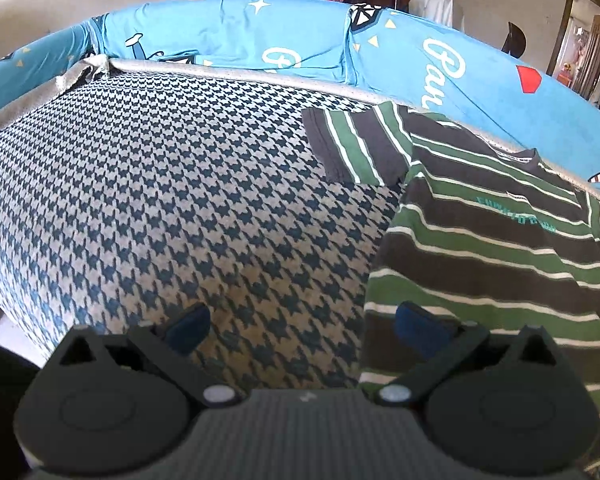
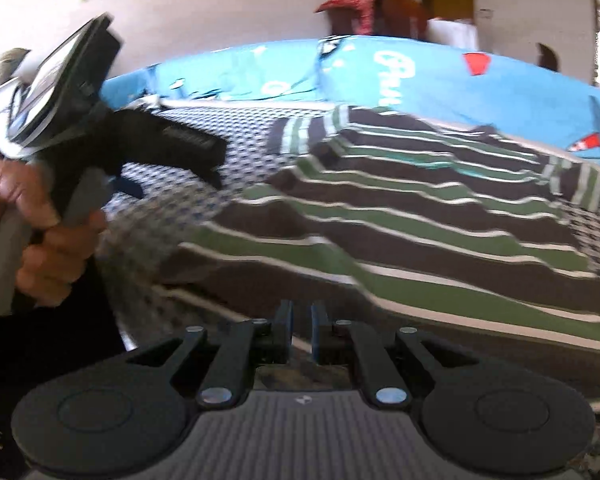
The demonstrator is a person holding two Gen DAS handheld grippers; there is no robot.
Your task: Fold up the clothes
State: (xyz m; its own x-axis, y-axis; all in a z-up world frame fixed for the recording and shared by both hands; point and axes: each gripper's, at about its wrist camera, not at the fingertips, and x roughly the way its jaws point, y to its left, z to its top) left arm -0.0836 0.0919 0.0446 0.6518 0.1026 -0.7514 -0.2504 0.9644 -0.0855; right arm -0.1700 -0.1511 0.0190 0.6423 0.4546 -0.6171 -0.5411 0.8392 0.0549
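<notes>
A green, dark grey and white striped T-shirt (image 1: pixel 496 240) lies spread flat on a houndstooth-covered bed (image 1: pixel 160 184), both short sleeves out, collar toward 12 o'clock against blue cartoon-print bedding (image 1: pixel 480 64). No fold shows in it, so the folding looks still to be done. The left tongs (image 1: pixel 302 326) hang wide open and empty over the shirt's 9 o'clock edge. The right tongs (image 2: pixel 301 330) sit nearly shut above the hem at 6 o'clock; whether they pinch cloth I cannot tell.

Cover: houndstooth cover (image 1: pixel 172 184), near and left.
Sheet: blue cartoon sheet (image 1: pixel 472 72), far.
Wall: pale wall (image 2: pixel 220 4), far.
</notes>
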